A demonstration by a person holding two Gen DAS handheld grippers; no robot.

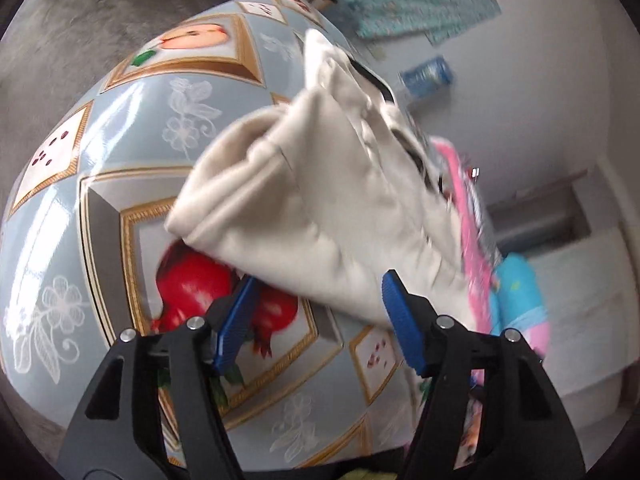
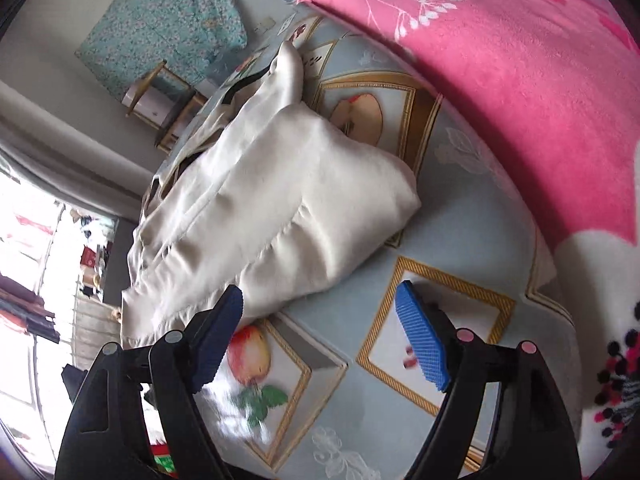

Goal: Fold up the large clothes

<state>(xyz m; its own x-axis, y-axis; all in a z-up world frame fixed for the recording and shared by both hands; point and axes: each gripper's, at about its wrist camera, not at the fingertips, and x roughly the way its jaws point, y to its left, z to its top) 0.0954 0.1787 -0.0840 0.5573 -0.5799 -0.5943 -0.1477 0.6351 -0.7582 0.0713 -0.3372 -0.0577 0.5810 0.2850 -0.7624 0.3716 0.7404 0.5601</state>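
Blue-padded fingers (image 1: 236, 312) of our left gripper (image 1: 320, 316) stand apart with nothing between them; the right gripper (image 2: 320, 328) is likewise spread and empty. Beyond both lies the cream garment (image 2: 280, 200), bunched in a loose heap on the counter (image 2: 460, 240), whose cover is printed with framed fruit, and just beside a pink blanket (image 2: 500, 60). In the left wrist view the garment (image 1: 320, 200) appears blurred, its nearest edge close to the fingers but not touching them. We judge folding barely begun: no flat panel or clean crease shows. To do this step well, we should pick two clear corners or a hem edge, pinch single layers only, then draw them apart to spread the cloth flat before creasing. Seams and sleeves are hard to distinguish.
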